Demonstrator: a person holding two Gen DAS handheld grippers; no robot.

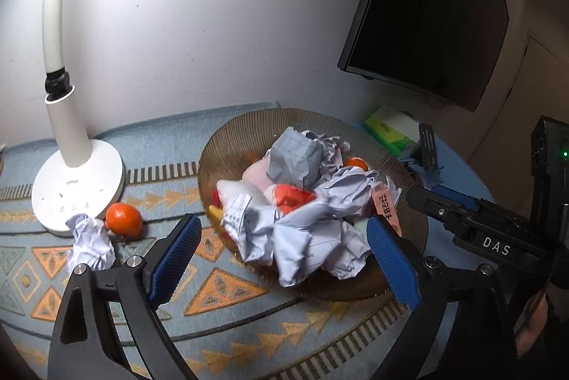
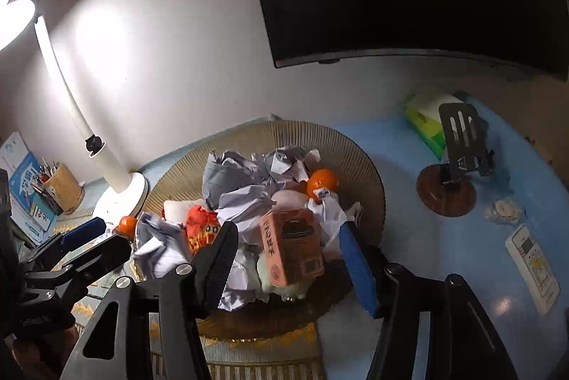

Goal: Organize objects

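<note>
1. Here, in the left wrist view, the left gripper (image 1: 281,246) stands wide open with nothing gripped; crumpled paper (image 1: 313,237) heaped in the ribbed bowl (image 1: 227,145) lies between its jaws; a tangerine (image 1: 123,219) and a paper ball (image 1: 90,243) lie outside the bowl, by the lamp base (image 1: 76,191).

2. Likewise, in the right wrist view, the right gripper (image 2: 288,246) gapes wide; the orange box (image 2: 293,246) atop the bowl's (image 2: 355,149) heap sits between its jaws, ungripped; another tangerine (image 2: 322,182) rests in the bowl behind the box.
</note>
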